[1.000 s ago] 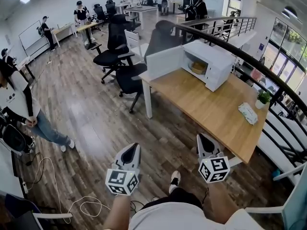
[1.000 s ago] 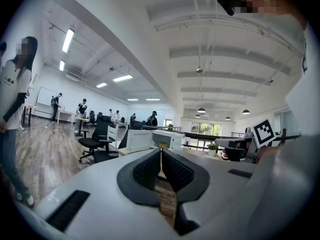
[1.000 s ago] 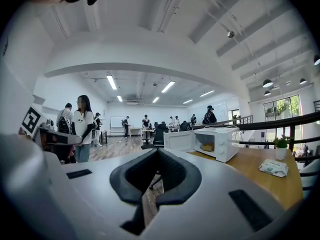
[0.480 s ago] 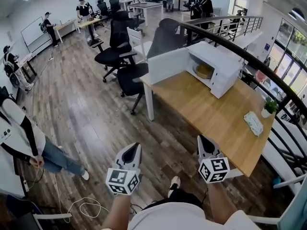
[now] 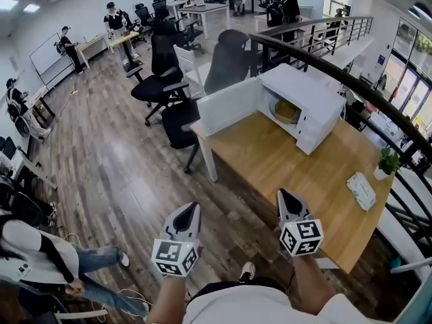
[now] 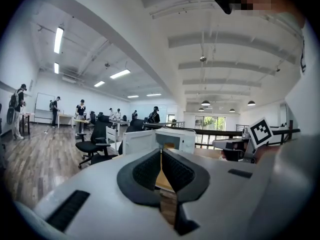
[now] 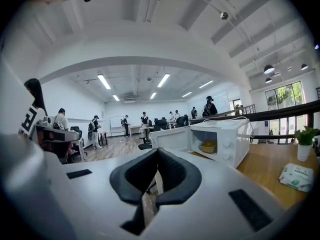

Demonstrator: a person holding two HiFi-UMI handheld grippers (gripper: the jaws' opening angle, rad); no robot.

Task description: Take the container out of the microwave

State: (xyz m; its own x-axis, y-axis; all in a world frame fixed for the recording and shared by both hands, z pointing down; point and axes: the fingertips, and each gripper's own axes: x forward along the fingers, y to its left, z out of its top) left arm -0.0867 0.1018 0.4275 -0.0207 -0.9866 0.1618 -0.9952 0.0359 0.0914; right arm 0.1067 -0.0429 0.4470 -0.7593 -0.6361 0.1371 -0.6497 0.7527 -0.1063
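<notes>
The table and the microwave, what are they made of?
The table looks like wood or a wood-look board, because its top is tan, flat and fairly matte. The microwave seems to be painted metal or plastic, with a smooth, plain white shell.

No legible text, label, brand or number anywhere.

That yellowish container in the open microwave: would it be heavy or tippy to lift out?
Probably light: the container looks small and shallow inside the microwave. It seems wider than it is tall, so it likely sits steady and wouldn't tip easily. From this far I can't tell whether anything is in it, so spilling can't be ruled out.
</notes>
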